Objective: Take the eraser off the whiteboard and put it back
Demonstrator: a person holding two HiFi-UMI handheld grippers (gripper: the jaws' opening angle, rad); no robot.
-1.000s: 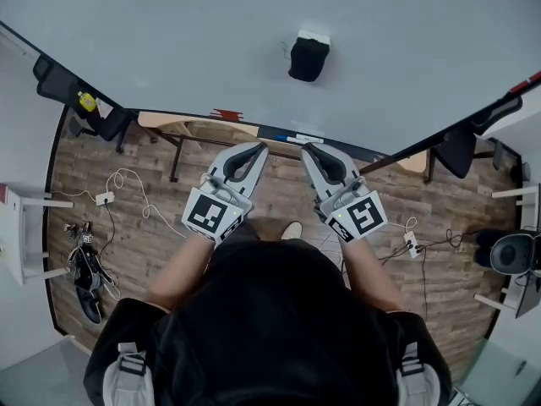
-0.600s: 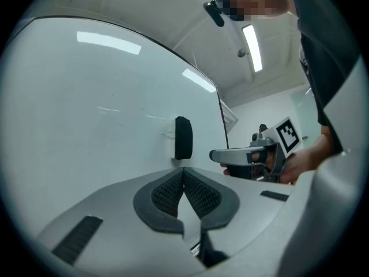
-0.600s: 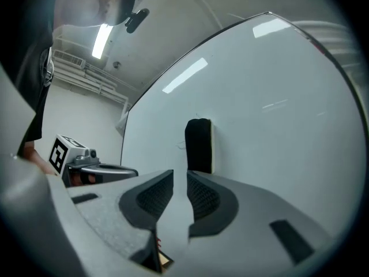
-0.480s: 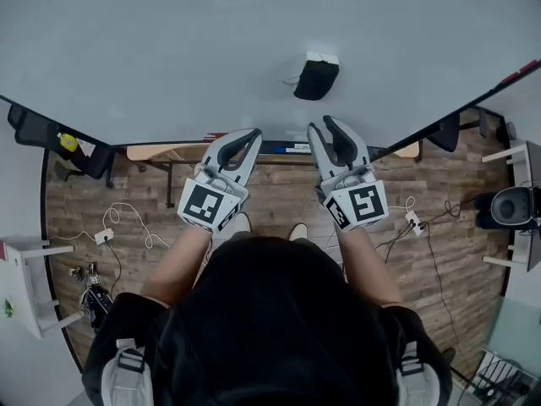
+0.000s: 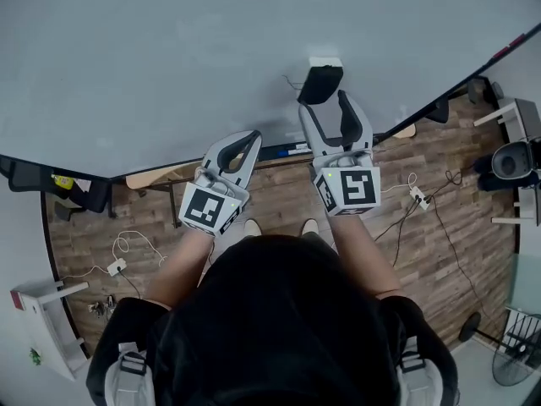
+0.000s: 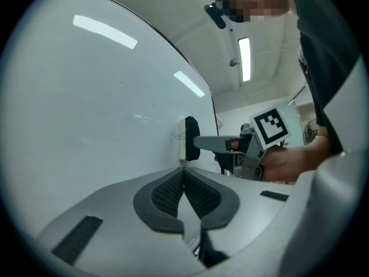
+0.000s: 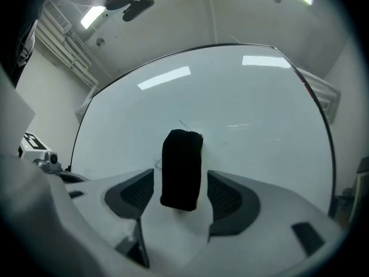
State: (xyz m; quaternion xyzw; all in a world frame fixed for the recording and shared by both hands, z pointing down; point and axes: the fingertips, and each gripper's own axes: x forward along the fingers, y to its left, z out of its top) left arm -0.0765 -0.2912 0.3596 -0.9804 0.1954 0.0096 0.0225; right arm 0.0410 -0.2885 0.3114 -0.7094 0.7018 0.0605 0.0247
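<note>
Opening round eraser (image 5: 319, 83) on whiteboard (image 5: 169, 57) — right hand-held gripper (image 5: 327, 118) (left hand-held gripper (image 5: 241, 146) shut) over wood floor (image 5: 127, 218).

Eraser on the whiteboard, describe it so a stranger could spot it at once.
Start at the big pale whiteboard. A small block sticks to it between the right gripper's opening jaws, untouched: the eraser. It alone is dark on the bare board, black with a white backing.
</note>
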